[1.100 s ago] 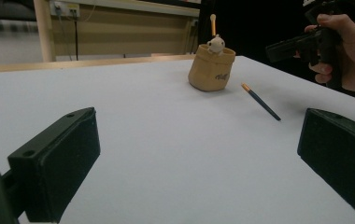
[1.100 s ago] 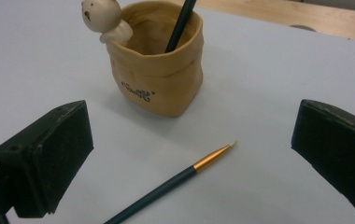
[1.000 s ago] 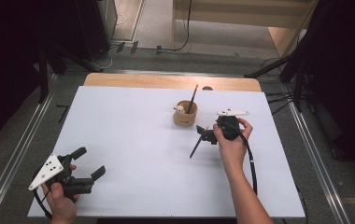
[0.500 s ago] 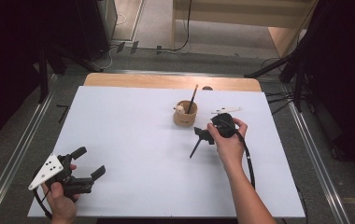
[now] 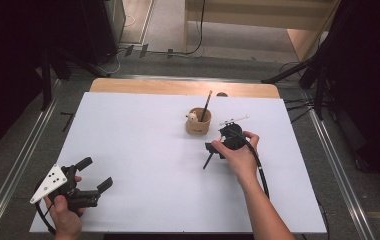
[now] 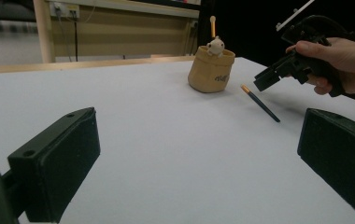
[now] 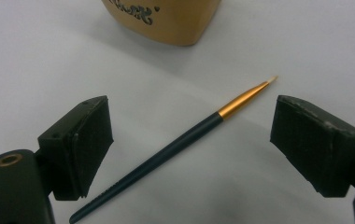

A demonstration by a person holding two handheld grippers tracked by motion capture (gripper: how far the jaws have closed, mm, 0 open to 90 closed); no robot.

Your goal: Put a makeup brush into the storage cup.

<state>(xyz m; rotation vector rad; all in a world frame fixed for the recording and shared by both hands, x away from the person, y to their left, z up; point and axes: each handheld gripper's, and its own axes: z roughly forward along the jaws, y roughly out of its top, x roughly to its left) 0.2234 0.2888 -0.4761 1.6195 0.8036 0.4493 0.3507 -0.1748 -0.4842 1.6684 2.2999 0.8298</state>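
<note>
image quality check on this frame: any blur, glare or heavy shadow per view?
High view: even light on the white table, soft and low in detail, dark surroundings. Left gripper view: its own jaws loom large and soft at the bottom, the tan pot reasonably sharp, black background. Right gripper view: paintbrush sharp, faint shadow beside it, no glare.

On the bench [image 5: 143, 150] a pouch [image 5: 198, 123] holding a figurine [image 5: 192, 117] and an upright brush [image 5: 206, 105] stands behind a paintbrush [image 5: 208, 161] lying flat, the right claw [image 5: 214, 148] above it, the left claw [image 5: 94, 174] well apart at the near-left corner.
</note>
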